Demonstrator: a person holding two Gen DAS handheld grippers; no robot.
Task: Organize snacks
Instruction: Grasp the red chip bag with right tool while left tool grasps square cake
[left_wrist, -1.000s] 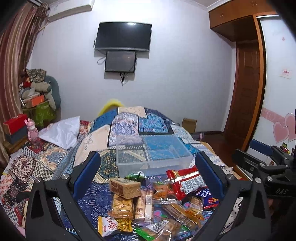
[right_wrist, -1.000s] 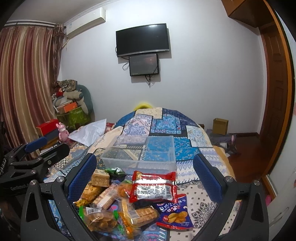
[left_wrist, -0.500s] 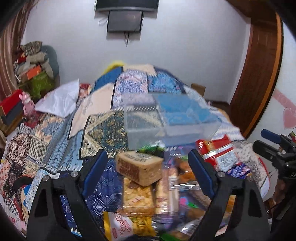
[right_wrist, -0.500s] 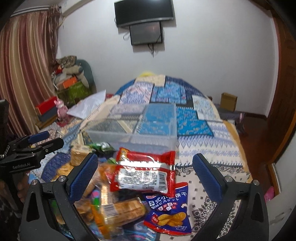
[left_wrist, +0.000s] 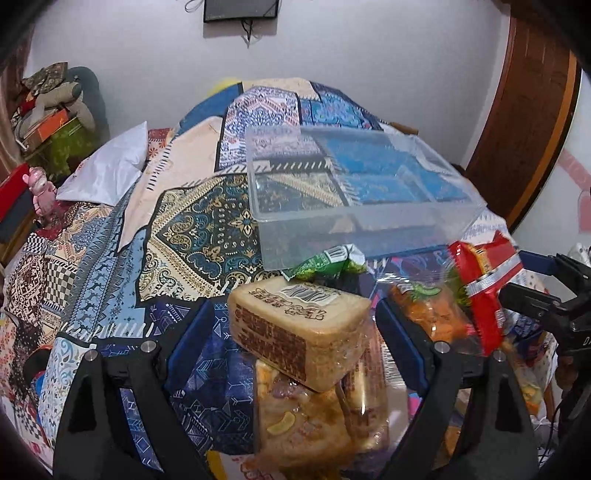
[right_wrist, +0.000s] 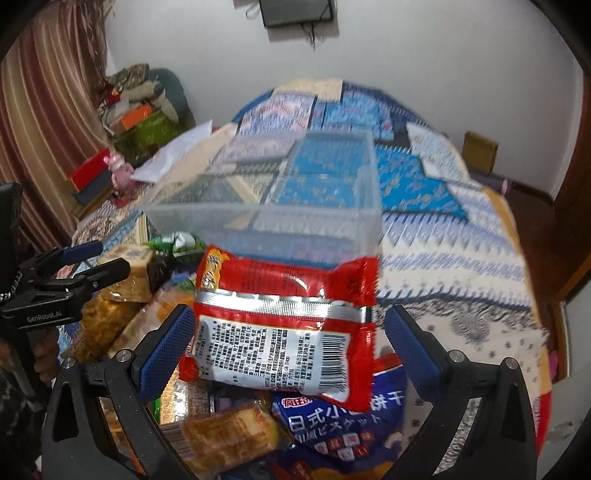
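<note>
A pile of snack packs lies on the patterned bedspread in front of a clear plastic bin (left_wrist: 354, 192), also in the right wrist view (right_wrist: 273, 206). My left gripper (left_wrist: 295, 332) is open, its blue pads on either side of a tan wrapped cake block (left_wrist: 295, 328) on top of the pile. My right gripper (right_wrist: 290, 343) is open around a red snack bag (right_wrist: 284, 325), which also shows in the left wrist view (left_wrist: 484, 280). A green pack (left_wrist: 328, 264) lies against the bin. A blue biscuit bag (right_wrist: 343, 424) lies under the red one.
The bin holds nothing that I can see. A white pillow (left_wrist: 107, 170) lies at the bed's left. Boxes and bags are stacked by the curtain (right_wrist: 136, 110). A wooden door (left_wrist: 524, 122) stands at the right. A small cardboard box (right_wrist: 480, 151) sits on the floor.
Both grippers have dropped down and forward onto the pile. The left one now straddles the tan cake block, the right one the red bag. Both stay open.
</note>
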